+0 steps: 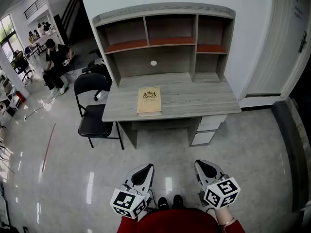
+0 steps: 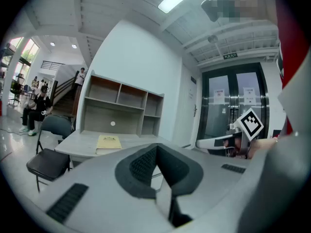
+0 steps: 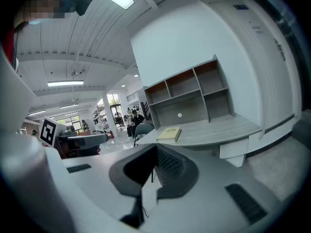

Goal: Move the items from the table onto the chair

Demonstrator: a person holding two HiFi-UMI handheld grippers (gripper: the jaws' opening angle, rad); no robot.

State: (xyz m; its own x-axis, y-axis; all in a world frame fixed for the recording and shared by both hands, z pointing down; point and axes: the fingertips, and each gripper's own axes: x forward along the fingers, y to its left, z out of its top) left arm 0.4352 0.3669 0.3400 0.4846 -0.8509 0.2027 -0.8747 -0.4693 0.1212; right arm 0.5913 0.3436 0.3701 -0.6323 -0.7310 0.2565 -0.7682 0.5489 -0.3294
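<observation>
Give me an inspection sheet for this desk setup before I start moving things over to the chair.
Surface: grey wood desk with a shelf hutch on top, its shelves bare.
Job's things: one tan book lying flat on the desk; black chair at the desk's left end, seat free.
Clutter: nothing seen.
Grippers: left gripper and right gripper both shut and empty, held low, well short of the desk.
Cables: nothing seen on desk or chair.
Surroundings: glossy floor; seated person far left; door at right.
</observation>
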